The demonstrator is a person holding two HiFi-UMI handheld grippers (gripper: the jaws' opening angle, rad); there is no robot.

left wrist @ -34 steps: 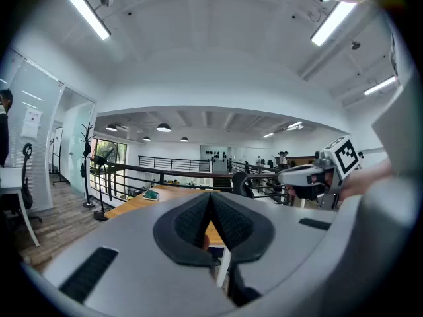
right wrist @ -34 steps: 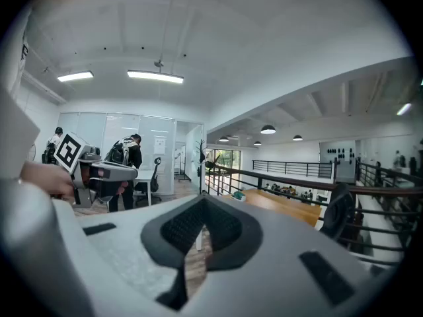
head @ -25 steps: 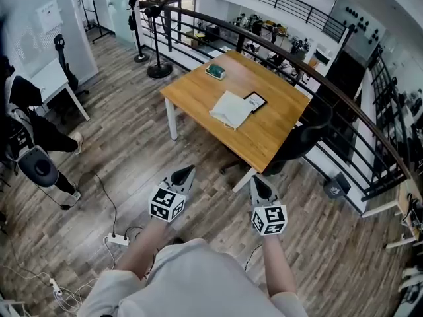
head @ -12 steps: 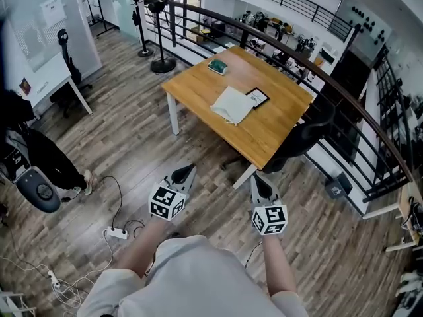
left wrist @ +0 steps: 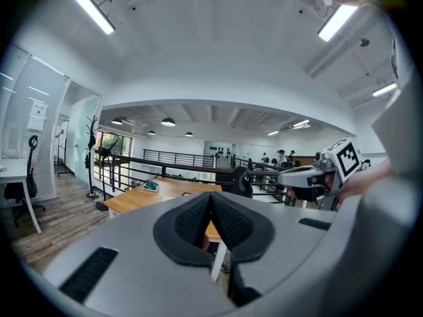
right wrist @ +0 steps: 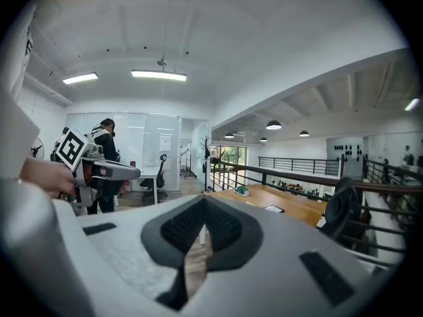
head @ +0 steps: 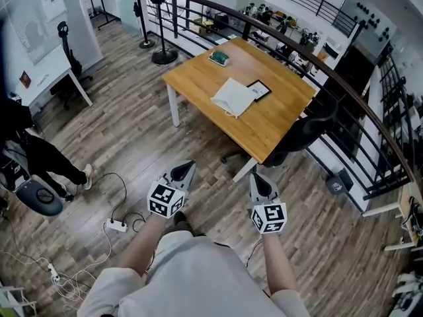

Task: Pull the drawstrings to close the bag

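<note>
Bag (head: 232, 98) lies flat on table (head: 281, 121), long axis unclear.

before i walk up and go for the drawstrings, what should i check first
1. Left gripper empty: ok, jaws together on nothing.
2. Right gripper empty: ok, jaws together on nothing.
3. Jaws ready to take a string: not ok, both are shut.
4. White bag in sight: ok, it lies on the wooden table.
5. Drawstrings located: cannot tell, too small from here.
6. Bag within reach: not ok, both grippers hang over the floor, short of the table.
</note>
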